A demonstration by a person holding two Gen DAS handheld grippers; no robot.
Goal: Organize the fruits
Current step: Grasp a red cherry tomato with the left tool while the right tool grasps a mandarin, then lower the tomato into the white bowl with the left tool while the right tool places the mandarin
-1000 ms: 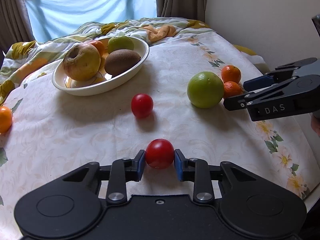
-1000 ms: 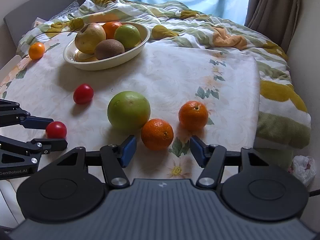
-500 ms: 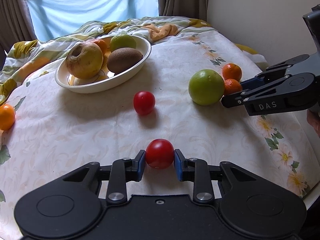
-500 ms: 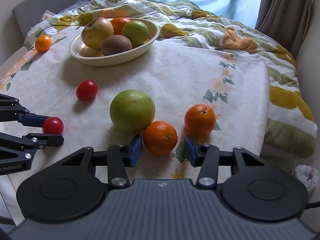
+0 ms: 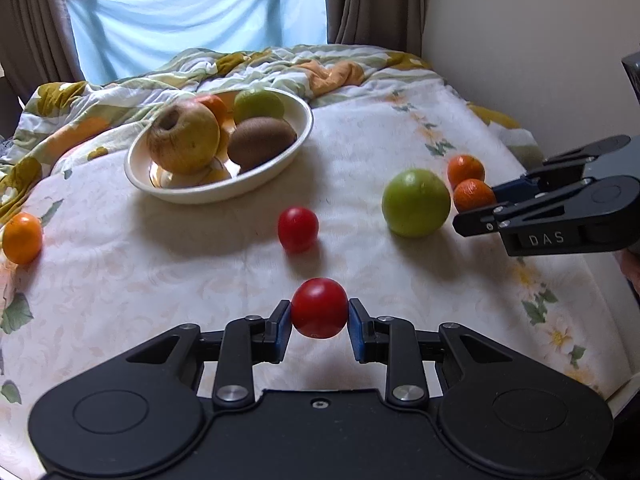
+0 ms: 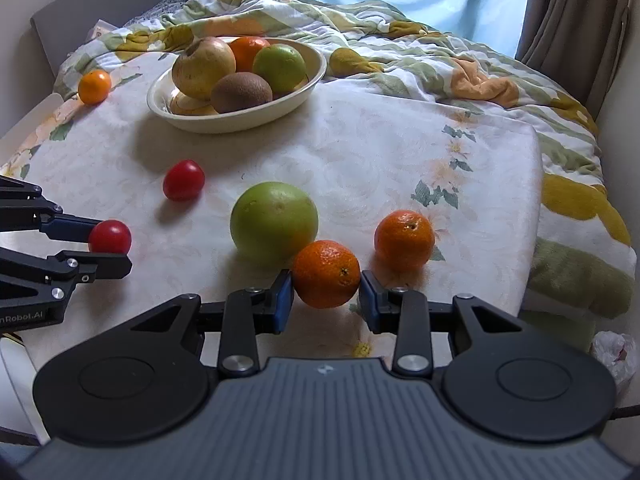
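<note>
My left gripper (image 5: 319,326) is shut on a red tomato (image 5: 319,308) and holds it just above the cloth; it also shows in the right wrist view (image 6: 110,236). My right gripper (image 6: 326,296) has its pads on both sides of an orange mandarin (image 6: 326,273), closed onto it. A second tomato (image 5: 298,229), a big green fruit (image 5: 416,203) and another mandarin (image 6: 404,239) lie loose. The cream bowl (image 5: 280,162) at the back holds an apple, a kiwi, an orange and a green fruit.
A small orange (image 5: 22,237) lies at the far left edge of the floral cloth. A crumpled quilt (image 6: 400,52) is heaped behind the bowl. The wall is close on the right, and the table edge (image 6: 536,216) drops off there.
My right gripper moved forward and closed its fingers around the near mandarin. My left gripper kept its tomato and rose a little, moving toward the bowl.
</note>
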